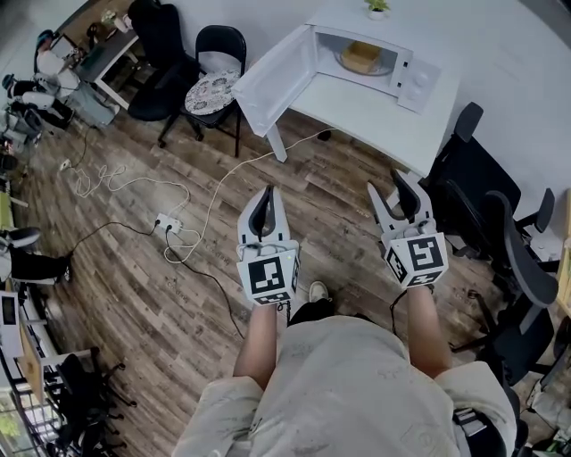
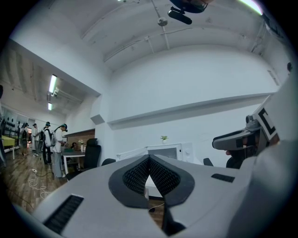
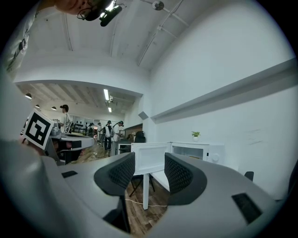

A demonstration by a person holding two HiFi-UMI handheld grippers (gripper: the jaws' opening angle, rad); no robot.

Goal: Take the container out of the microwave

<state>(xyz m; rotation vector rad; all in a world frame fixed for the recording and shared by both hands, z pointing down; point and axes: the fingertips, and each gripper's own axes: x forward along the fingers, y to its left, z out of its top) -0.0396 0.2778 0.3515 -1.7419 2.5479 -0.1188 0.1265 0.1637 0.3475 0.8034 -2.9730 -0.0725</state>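
Observation:
A white microwave (image 1: 393, 67) stands on a white table (image 1: 375, 112) far ahead of me, with its door (image 1: 272, 85) swung open to the left. Inside it sits a tan container (image 1: 361, 56) on the turntable. Both grippers are held over the wood floor, well short of the table. My left gripper (image 1: 268, 192) is shut, with its pads touching and nothing between them (image 2: 149, 161). My right gripper (image 1: 388, 183) is open and empty (image 3: 149, 169). The right gripper view shows the microwave (image 3: 193, 151) and its open door (image 3: 148, 158) beyond the jaws.
A small potted plant (image 1: 376, 7) sits on top of the microwave. A black chair with a patterned cushion (image 1: 214, 85) stands left of the table, and black office chairs (image 1: 486, 192) stand at the right. A power strip (image 1: 169, 223) and cables lie on the floor. People stand far off (image 2: 53, 144).

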